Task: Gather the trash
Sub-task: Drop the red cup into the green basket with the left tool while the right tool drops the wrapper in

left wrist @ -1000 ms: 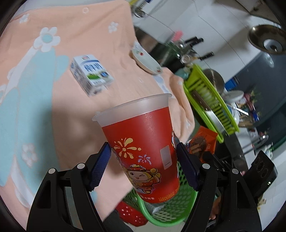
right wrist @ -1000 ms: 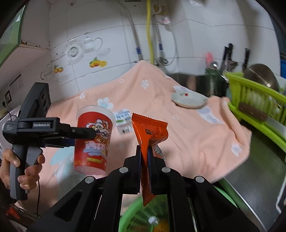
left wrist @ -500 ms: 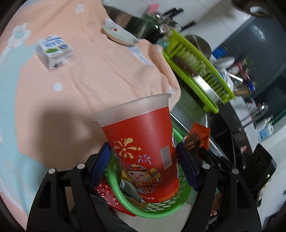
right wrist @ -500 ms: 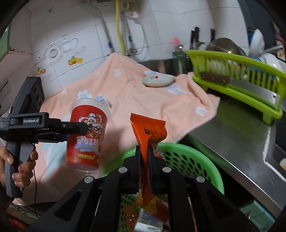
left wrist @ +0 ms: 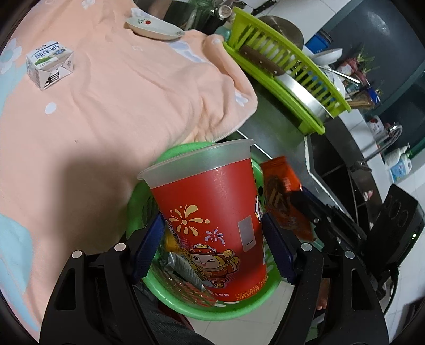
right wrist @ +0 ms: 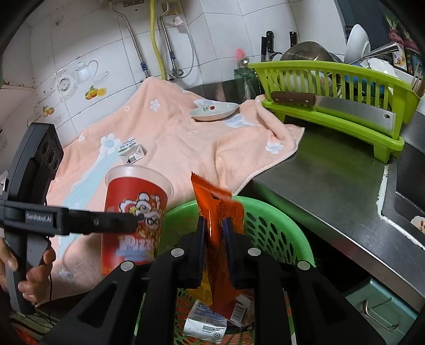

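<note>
My left gripper [left wrist: 212, 246] is shut on a red plastic cup [left wrist: 209, 212] with cartoon print and holds it upright over the green trash basket [left wrist: 233, 310]. The cup also shows in the right wrist view [right wrist: 132, 215]. My right gripper [right wrist: 215, 233] stands slightly parted around an orange snack wrapper [right wrist: 217, 212], which looks blurred, above the green basket [right wrist: 271, 225]. The basket holds several wrappers and a small carton [right wrist: 204, 323]. A white milk carton [left wrist: 49, 63] lies on the peach towel [left wrist: 119, 93].
A small dish [left wrist: 155, 25] sits at the towel's far end. A lime dish rack [right wrist: 334, 93] with a cleaver [right wrist: 332, 104] stands on the steel counter [right wrist: 332, 169]. A sink [right wrist: 409, 207] is at the right. The left handset [right wrist: 29, 185] is in the right wrist view.
Both grippers have moved off the towel and over the green basket. The right gripper's fingers have parted a little and the orange wrapper has sunk and blurred between them.
</note>
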`<action>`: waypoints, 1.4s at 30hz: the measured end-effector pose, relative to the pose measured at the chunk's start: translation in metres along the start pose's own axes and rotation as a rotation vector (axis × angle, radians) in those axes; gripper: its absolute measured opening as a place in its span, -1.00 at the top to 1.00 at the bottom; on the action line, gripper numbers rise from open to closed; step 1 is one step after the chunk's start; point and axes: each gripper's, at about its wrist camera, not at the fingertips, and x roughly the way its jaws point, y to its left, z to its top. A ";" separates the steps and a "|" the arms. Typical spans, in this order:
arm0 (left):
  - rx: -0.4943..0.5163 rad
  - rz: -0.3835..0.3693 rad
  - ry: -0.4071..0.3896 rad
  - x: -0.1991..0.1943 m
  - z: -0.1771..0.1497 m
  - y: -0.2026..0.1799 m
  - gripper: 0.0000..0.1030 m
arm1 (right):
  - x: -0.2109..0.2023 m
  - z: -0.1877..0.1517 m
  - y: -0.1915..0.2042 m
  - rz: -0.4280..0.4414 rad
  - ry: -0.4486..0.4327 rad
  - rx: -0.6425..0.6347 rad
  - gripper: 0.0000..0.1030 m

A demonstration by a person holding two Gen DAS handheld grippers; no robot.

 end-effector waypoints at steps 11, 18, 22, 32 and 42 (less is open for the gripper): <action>0.003 0.008 0.035 0.011 -0.008 -0.002 -0.44 | -0.002 0.000 -0.003 -0.006 -0.006 0.002 0.59; 0.013 0.011 0.041 0.014 -0.008 -0.004 -0.44 | -0.004 0.001 -0.006 -0.005 -0.008 0.004 0.59; 0.010 0.024 0.047 0.015 -0.008 -0.003 -0.44 | -0.004 0.000 -0.007 -0.004 -0.010 0.007 0.58; 0.002 0.044 0.077 0.021 -0.011 0.000 -0.46 | -0.007 0.002 -0.007 -0.005 -0.019 0.006 0.52; -0.008 0.033 0.076 0.018 -0.009 0.002 -0.51 | -0.007 0.004 -0.006 -0.004 -0.025 0.006 0.44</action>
